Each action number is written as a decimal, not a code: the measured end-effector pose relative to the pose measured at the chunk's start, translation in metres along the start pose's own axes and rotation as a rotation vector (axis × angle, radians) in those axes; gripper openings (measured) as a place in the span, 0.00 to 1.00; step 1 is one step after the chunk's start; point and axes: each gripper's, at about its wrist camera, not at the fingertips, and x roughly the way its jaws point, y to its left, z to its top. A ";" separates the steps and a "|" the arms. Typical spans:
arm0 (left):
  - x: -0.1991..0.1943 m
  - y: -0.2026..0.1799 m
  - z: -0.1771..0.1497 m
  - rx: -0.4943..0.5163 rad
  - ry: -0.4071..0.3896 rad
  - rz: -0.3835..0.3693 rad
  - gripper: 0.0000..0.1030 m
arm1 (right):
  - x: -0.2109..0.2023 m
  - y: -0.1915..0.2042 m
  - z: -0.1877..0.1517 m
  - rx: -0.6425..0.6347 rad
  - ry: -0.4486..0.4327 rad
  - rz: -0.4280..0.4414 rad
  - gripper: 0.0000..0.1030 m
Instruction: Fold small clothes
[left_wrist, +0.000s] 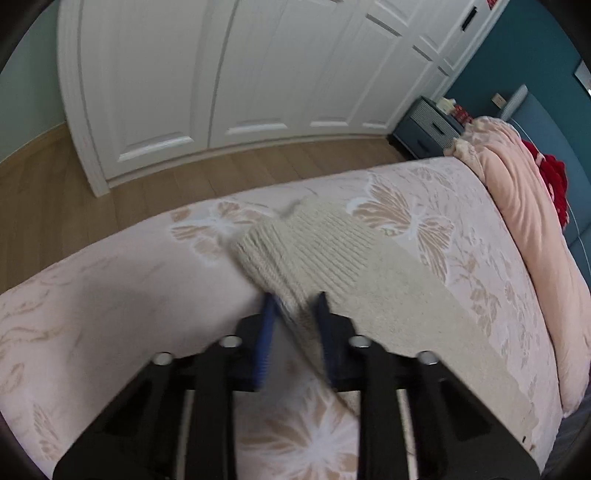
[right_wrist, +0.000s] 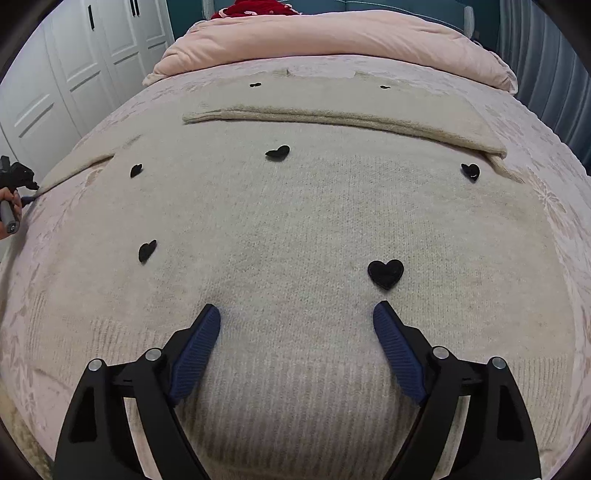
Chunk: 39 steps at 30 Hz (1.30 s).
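Observation:
A beige knit sweater (right_wrist: 295, 221) with small black hearts (right_wrist: 386, 273) lies flat on the pink bed. One sleeve is folded across its chest (right_wrist: 351, 120). My right gripper (right_wrist: 297, 314) is open and hovers just above the sweater's ribbed hem. My left gripper (left_wrist: 295, 306) is shut on the ribbed cuff of the other sleeve (left_wrist: 295, 251) and holds it up from the bed near the bed's left edge. The left gripper also shows far left in the right wrist view (right_wrist: 31, 188).
The bed has a pink butterfly-pattern cover (left_wrist: 110, 295). A folded pink duvet (right_wrist: 332, 37) and something red (right_wrist: 255, 7) lie at the head. White wardrobe doors (left_wrist: 221, 74), wood floor (left_wrist: 55, 192) and a dark nightstand (left_wrist: 424, 129) stand beyond the bed's left edge.

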 end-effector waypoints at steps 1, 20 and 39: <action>-0.006 -0.006 0.001 0.022 -0.021 0.011 0.09 | 0.001 -0.001 0.000 0.008 0.001 0.009 0.83; -0.185 -0.322 -0.300 0.628 0.133 -0.689 0.12 | -0.010 -0.025 -0.001 0.116 -0.048 0.196 0.89; -0.132 -0.084 -0.324 0.327 0.263 -0.510 0.50 | 0.074 -0.049 0.147 0.415 0.071 0.261 0.43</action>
